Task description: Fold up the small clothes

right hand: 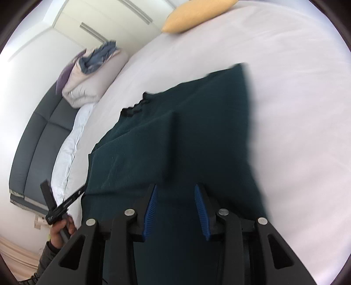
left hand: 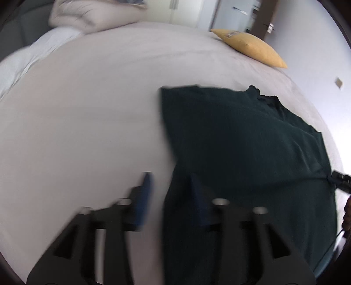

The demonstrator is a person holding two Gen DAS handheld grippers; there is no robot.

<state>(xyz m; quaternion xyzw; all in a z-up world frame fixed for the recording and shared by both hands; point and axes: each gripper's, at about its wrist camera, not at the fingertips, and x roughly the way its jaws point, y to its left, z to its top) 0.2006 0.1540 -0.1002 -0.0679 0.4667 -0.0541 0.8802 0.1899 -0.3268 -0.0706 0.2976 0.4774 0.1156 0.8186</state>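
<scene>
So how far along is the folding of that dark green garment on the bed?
Done: the dark green garment lies on the bed with at least one fold laid over, its edges fairly straight. In hand: nothing; the left gripper and right gripper have jaws apart, gripping no cloth. Left: probably another fold, since it still looks long.

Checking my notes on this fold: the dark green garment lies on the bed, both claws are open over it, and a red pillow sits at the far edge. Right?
Not quite: the pillow is yellow, not red, as the right wrist view shows. The rest holds: the garment lies on the bed, with the left claw and right claw open.
</scene>
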